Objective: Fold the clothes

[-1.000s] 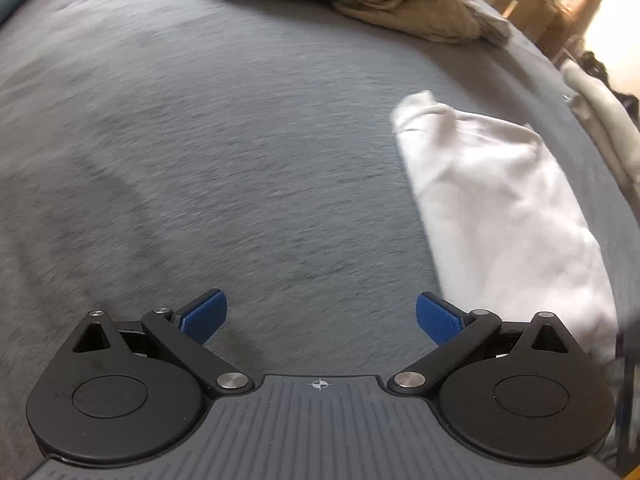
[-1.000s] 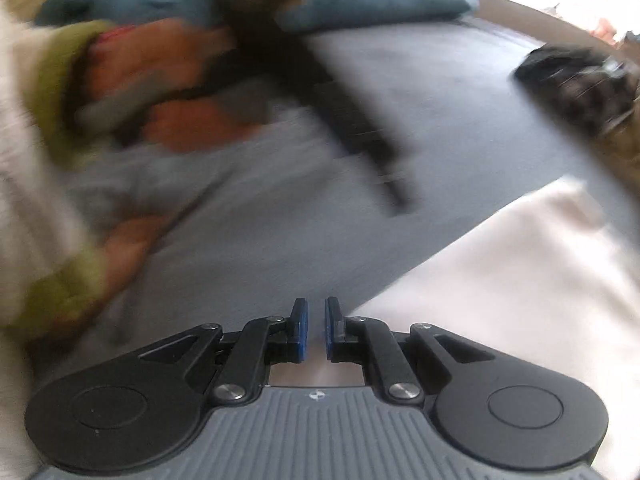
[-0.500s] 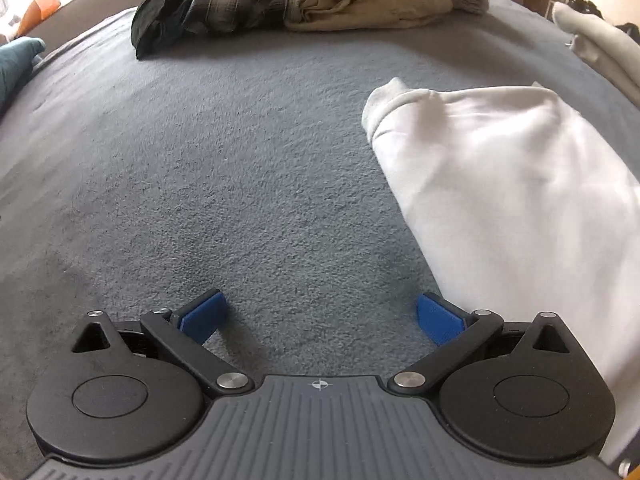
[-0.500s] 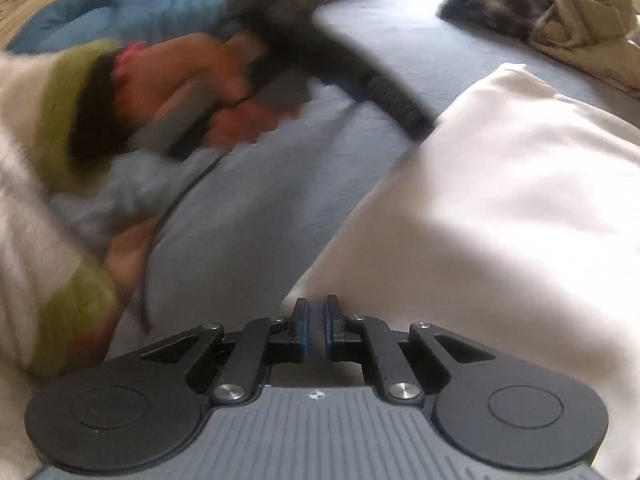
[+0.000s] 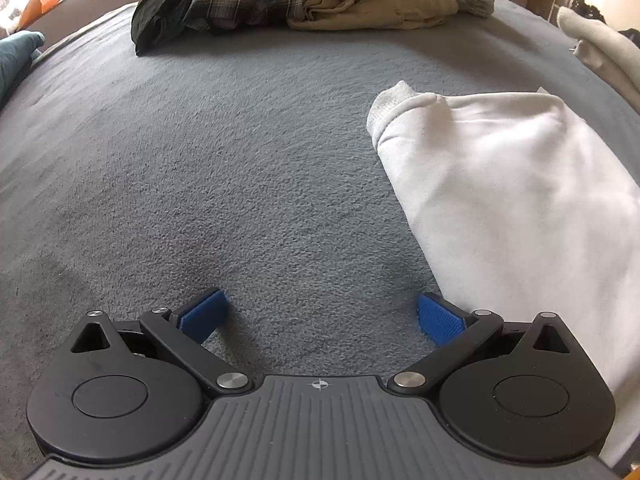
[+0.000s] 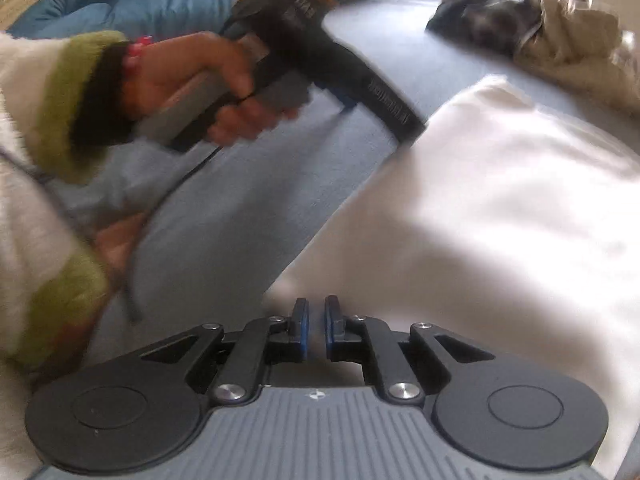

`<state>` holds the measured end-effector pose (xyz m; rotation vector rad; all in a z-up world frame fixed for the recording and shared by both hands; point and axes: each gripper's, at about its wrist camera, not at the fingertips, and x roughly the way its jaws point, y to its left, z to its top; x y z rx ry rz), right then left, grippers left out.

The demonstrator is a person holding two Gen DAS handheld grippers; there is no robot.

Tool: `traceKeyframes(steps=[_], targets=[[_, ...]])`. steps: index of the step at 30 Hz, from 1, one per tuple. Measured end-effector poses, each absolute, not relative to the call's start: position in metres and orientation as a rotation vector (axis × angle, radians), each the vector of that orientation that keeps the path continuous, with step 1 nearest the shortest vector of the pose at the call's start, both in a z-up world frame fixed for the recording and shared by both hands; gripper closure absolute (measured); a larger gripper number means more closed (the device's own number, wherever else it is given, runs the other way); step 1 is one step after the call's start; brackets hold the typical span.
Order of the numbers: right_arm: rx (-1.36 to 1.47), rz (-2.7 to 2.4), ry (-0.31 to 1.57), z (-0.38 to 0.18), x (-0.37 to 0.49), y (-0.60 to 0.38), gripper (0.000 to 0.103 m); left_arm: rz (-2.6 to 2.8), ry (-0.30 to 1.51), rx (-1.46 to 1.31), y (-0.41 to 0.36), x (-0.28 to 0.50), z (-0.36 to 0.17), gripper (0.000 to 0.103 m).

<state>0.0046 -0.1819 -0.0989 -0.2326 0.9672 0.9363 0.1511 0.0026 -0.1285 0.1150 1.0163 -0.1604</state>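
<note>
1. Right now my left gripper (image 5: 320, 320) hangs spread wide over the grey fleece bed cover (image 5: 224, 184), with nothing between its blue pads (image 5: 202, 314). Its right pad sits just beside the near left edge of the white folded sweatshirt (image 5: 512, 200).
2. My right gripper (image 6: 316, 330) is clenched almost fully. Pale cloth shows at the narrow gap between its pads, but I cannot tell whether it really pinches the sweatshirt (image 6: 500, 220) or merely rests over the near edge.
3. That sweatshirt lies on the right side of the cover, with its ribbed cuff (image 5: 386, 110) poking out at the far left corner.
4. To fold well, I judge I should slide my left pad under the near left edge, taking every layer, before squeezing.
5. Both grips want to sit level along the same near edge, so the fold comes over square.
6. I would carry the cloth low towards the far end, well short of the crumpled heap of plaid and tan clothes (image 5: 280, 0).
7. My hand on the left tool (image 6: 200, 80) should stay clear of the cloth.
</note>
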Motion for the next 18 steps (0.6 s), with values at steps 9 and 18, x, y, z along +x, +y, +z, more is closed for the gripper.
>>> traceKeyframes(steps=[9,18], targets=[[-0.199,0.733,0.771,-0.064,0.052,-0.187,0.095,-0.249,0.965,0.043,0.023,0.116,-0.102,0.0],[-0.307,0.744,0.824,-0.095,0.073,-0.177,0.098,-0.421,1.06,0.064,-0.011,0.059,-0.119,0.006]])
